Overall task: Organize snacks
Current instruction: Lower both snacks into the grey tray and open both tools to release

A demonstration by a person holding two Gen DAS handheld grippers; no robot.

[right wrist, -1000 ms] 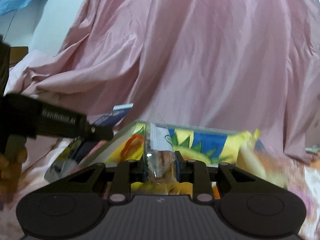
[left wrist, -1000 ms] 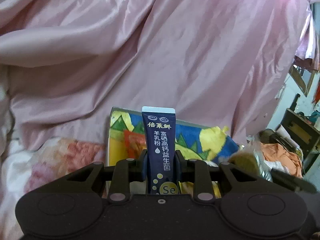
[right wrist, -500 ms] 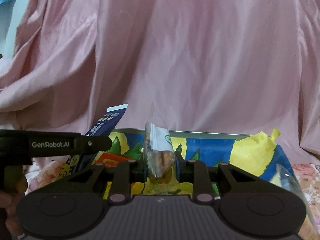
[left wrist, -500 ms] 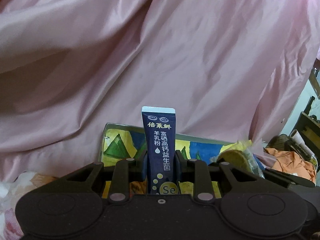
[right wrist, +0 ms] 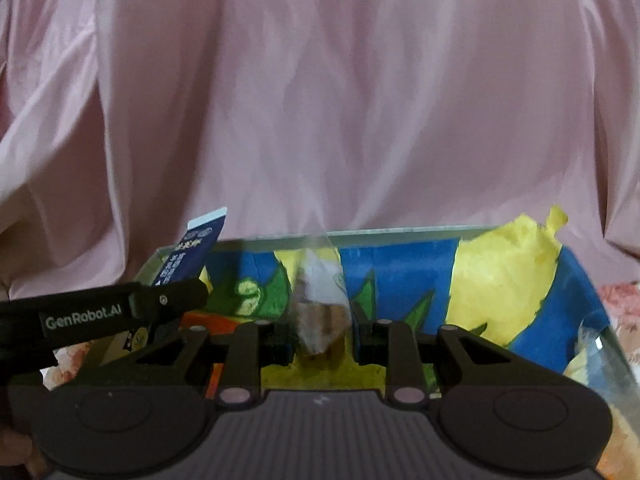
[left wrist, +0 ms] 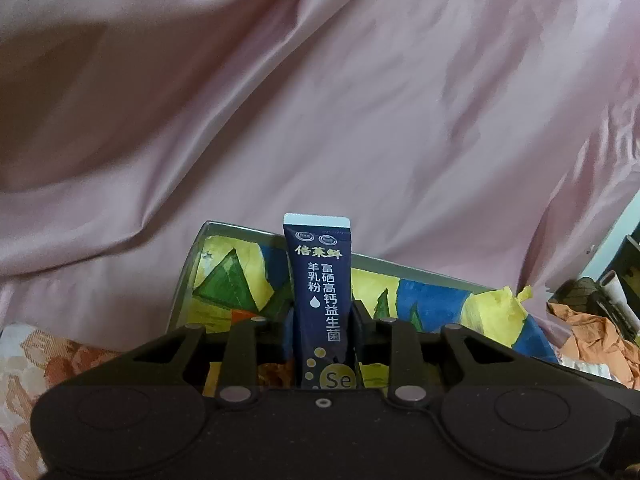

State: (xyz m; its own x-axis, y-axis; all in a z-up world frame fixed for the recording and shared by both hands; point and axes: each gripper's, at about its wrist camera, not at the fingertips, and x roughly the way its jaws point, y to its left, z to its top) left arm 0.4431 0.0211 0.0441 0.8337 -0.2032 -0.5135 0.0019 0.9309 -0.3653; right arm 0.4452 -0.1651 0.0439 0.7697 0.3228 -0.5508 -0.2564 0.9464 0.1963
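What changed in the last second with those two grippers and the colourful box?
Both grippers moved closer over the painted yellow-and-blue box. The left gripper holds the dark-blue sachet, its jaws opening slightly; the right gripper holds the clear snack packet.

Both wrist views closely face the box (left wrist: 188, 276).
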